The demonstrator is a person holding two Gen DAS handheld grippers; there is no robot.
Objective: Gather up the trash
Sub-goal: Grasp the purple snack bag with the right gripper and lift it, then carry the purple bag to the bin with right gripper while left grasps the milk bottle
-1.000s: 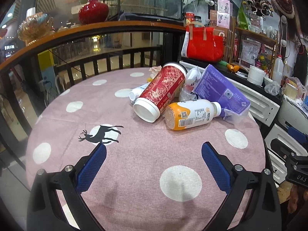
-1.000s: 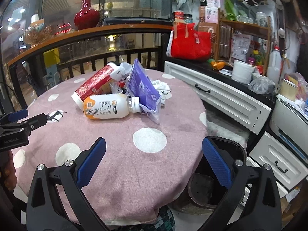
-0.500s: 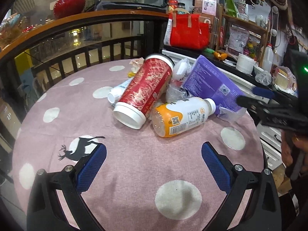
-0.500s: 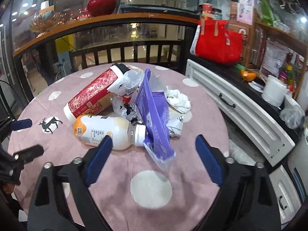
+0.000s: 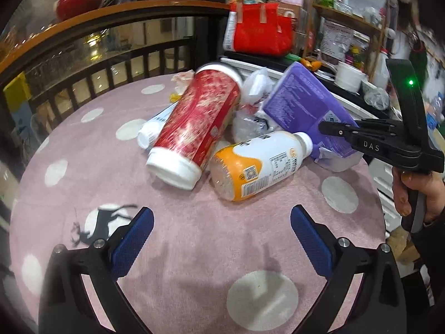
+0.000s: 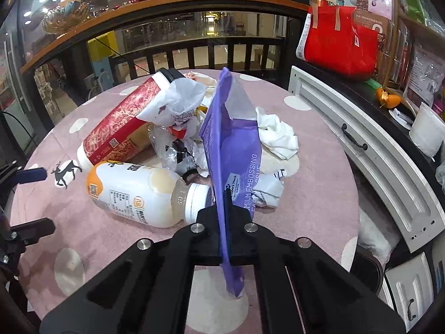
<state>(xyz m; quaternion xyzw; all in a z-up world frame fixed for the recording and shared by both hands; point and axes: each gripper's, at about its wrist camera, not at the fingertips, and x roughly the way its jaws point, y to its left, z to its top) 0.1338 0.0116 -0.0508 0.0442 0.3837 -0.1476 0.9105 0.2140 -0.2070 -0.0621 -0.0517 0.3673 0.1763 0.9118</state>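
A pile of trash lies on the round pink polka-dot table. It holds a red paper cup on its side, a white and orange bottle, a purple bag, clear plastic wrap and crumpled white paper. My right gripper is shut on the near edge of the purple bag. It also shows in the left wrist view. My left gripper is open and empty, just short of the bottle.
A white drawer cabinet and cluttered shelves stand right of the table, with a red bag on top. A dark railing runs behind. A dark bin sits low beside the table's right edge.
My right gripper moved in to the pile and closed on the purple bag. My left gripper came closer to the bottle and cup and stayed open.
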